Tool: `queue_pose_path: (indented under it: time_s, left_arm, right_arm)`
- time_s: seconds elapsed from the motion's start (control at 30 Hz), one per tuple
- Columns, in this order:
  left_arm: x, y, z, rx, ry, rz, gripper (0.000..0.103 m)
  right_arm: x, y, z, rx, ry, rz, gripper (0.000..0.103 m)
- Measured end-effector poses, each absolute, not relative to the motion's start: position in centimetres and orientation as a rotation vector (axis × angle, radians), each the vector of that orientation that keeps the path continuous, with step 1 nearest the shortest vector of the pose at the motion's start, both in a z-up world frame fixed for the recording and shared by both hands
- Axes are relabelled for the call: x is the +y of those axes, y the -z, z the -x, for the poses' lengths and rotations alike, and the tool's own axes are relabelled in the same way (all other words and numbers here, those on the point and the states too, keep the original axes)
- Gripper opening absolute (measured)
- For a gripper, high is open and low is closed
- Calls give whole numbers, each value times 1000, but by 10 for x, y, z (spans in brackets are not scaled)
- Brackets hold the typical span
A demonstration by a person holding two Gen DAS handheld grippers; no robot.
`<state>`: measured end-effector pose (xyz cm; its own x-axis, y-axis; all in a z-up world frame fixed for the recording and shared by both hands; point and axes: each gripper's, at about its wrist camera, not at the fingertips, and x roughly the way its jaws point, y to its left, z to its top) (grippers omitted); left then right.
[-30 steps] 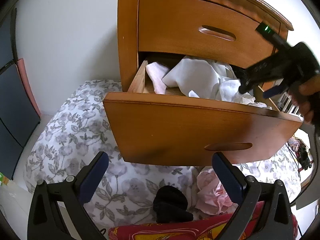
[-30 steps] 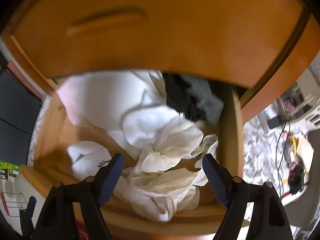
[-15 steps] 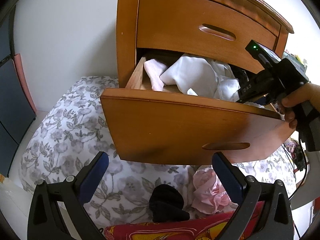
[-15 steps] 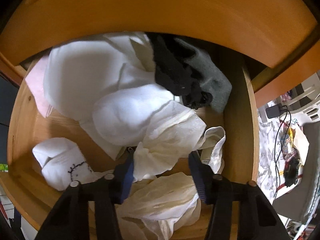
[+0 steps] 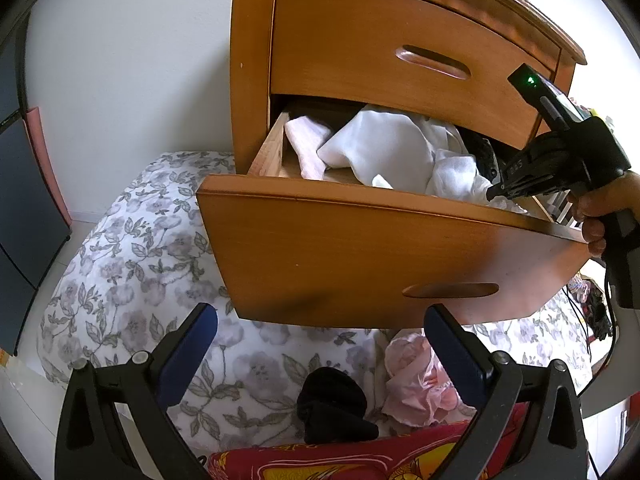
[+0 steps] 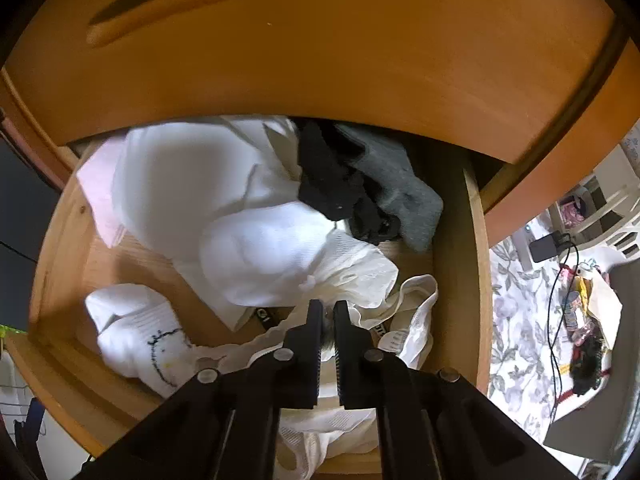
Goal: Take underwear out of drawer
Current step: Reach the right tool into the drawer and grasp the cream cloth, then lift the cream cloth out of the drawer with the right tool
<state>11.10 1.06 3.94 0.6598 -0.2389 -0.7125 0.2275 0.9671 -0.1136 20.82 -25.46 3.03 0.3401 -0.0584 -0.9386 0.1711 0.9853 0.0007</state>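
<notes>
The lower wooden drawer (image 5: 360,248) of a nightstand stands pulled out, full of crumpled clothes. In the right wrist view, my right gripper (image 6: 328,308) is inside the drawer with its fingers shut on white mesh underwear (image 6: 360,276) near the front right. Around it lie a white garment (image 6: 192,176), white socks (image 6: 136,336), a black item (image 6: 332,184) and a grey sock (image 6: 396,196). The left wrist view shows my right gripper (image 5: 496,194) dipped into the drawer's right end, held by a hand (image 5: 600,208). My left gripper (image 5: 320,344) hangs open below the drawer front, holding nothing.
A floral bedspread (image 5: 132,256) lies under the drawer. A pink garment (image 5: 416,380), a black sock (image 5: 332,408) and a red cloth (image 5: 360,460) rest on it. The closed upper drawer (image 5: 400,52) overhangs the open one. Cables and clutter (image 6: 576,320) lie to the right.
My right gripper dropped into the drawer and its fingers closed from wide open onto the white mesh underwear. The left gripper stayed open and shifted only slightly.
</notes>
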Motion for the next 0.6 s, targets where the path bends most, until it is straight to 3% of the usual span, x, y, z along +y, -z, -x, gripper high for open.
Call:
queue_pose_path:
  time_s: [0.6]
  left_arm:
    - [10, -38, -110, 813, 266, 18, 103]
  right_arm:
    - [-259, -105, -193, 1011, 148, -110, 5]
